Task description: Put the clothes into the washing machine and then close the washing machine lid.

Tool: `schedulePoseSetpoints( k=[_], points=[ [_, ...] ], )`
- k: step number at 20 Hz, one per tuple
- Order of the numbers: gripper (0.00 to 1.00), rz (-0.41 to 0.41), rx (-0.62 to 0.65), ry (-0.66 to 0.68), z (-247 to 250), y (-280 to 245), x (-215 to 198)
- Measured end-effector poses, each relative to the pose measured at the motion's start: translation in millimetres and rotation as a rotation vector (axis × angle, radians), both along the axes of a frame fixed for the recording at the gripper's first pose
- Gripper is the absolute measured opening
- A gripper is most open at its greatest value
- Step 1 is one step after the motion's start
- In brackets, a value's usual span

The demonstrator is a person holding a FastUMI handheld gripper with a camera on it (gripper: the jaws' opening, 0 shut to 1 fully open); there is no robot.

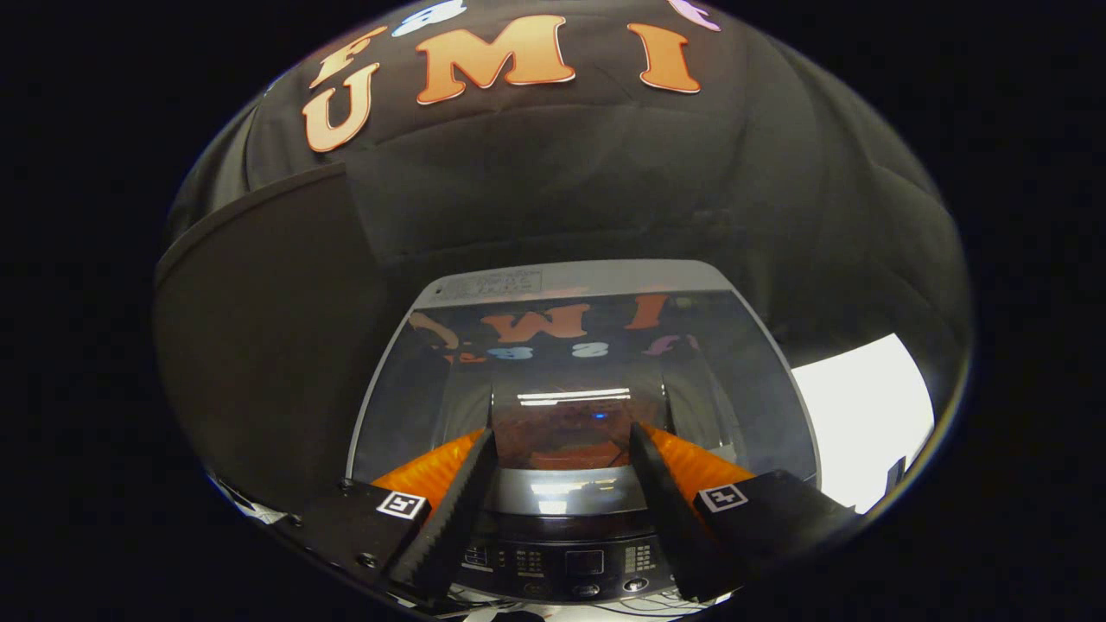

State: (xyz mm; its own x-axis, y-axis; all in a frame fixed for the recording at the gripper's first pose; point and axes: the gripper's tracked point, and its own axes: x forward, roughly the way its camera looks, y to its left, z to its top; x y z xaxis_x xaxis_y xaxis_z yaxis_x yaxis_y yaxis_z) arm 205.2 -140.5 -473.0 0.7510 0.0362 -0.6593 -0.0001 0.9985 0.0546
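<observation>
The washing machine (397,380) lies just below and ahead of me, its glass lid (570,363) lying flat over the tub in a grey frame. The glass mirrors the booth wall and a strip of light. A dim reddish shape (570,432) shows in the glass between my fingertips; I cannot tell whether it is clothing inside or a reflection. My gripper (562,434) stands open over the front part of the lid, with nothing between the fingers (458,501). The lid's grey front edge (562,488) and the dark control panel (570,561) sit between the fingers, nearer to me.
Black cloth wall rises close behind and to the left of the machine. A bright white surface (864,415) lies beyond the machine's right side. Some cables (251,510) show by the left finger's base.
</observation>
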Motion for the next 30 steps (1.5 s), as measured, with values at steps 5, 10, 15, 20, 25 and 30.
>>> schedulePoseSetpoints(
  k=[5, 10, 15, 20, 25, 30],
  points=[
    [0.99, -0.001, -0.007, -0.125, 79, -2, 5],
    [0.98, 0.005, -0.017, -0.335, 202, -8, -3],
    [0.98, 0.025, -0.028, -0.491, 304, -7, -11],
    [0.98, 0.031, -0.058, -0.589, 365, -12, -34],
    [0.98, 0.017, -0.061, -0.636, 390, -15, -44],
    [0.98, 0.011, -0.066, -0.632, 390, -19, -51]
  ],
)
